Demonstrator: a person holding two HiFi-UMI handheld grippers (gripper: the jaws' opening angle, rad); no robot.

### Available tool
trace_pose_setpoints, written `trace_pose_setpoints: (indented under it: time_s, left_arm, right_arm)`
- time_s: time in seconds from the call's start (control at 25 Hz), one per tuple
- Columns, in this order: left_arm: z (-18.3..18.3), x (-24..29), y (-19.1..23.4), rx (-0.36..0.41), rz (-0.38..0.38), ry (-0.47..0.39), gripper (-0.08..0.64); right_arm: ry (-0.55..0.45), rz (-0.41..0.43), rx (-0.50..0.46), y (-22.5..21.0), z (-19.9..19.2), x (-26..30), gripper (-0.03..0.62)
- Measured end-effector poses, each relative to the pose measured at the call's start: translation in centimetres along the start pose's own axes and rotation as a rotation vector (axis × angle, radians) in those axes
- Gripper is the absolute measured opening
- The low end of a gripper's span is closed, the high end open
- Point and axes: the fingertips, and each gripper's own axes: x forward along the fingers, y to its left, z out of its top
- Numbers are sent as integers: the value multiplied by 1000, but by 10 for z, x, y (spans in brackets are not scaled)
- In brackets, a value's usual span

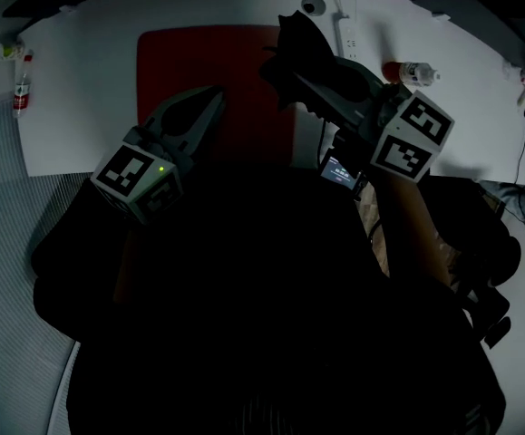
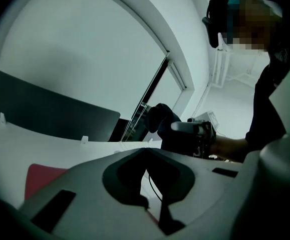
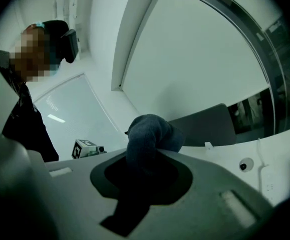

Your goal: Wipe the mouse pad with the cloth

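Observation:
A red mouse pad [image 1: 212, 89] lies on the white table [image 1: 81, 89]; a corner of the mouse pad [image 2: 39, 179] shows low in the left gripper view. A dark blue-grey cloth [image 1: 294, 43] is bunched in my right gripper [image 1: 289, 66], which is shut on it and raised over the pad's right edge. The cloth [image 3: 147, 134] sticks up from between the jaws of the right gripper [image 3: 142, 159]. My left gripper [image 1: 215, 98] hovers over the pad's near part, shut with nothing in it. From the left gripper [image 2: 146, 154] I see the cloth [image 2: 162, 119] ahead.
A clear water bottle [image 1: 412, 72] with a red cap lies at the table's right. A small bottle [image 1: 22, 84] stands at the left edge. A white power strip [image 1: 348, 30] and a round fitting [image 1: 312, 5] sit at the back. My dark body hides the near table edge.

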Motion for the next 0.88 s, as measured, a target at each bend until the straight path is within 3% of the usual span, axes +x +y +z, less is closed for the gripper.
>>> trace_pose_setpoints:
  time_s: [0.12,0.24,0.88]
  left_arm:
    - [-8,17,10,19,-21,58,8]
    - [-18,30,29,-23,-32,61,8]
    - [-114,65,108,-111,45,289,8]
  right_arm:
    - [21,-36,-13,-14,-7,2,71]
    - [33,-62,-2,-29,-17,5,71]
    - [169,-106,58,-93,-95,41,71]
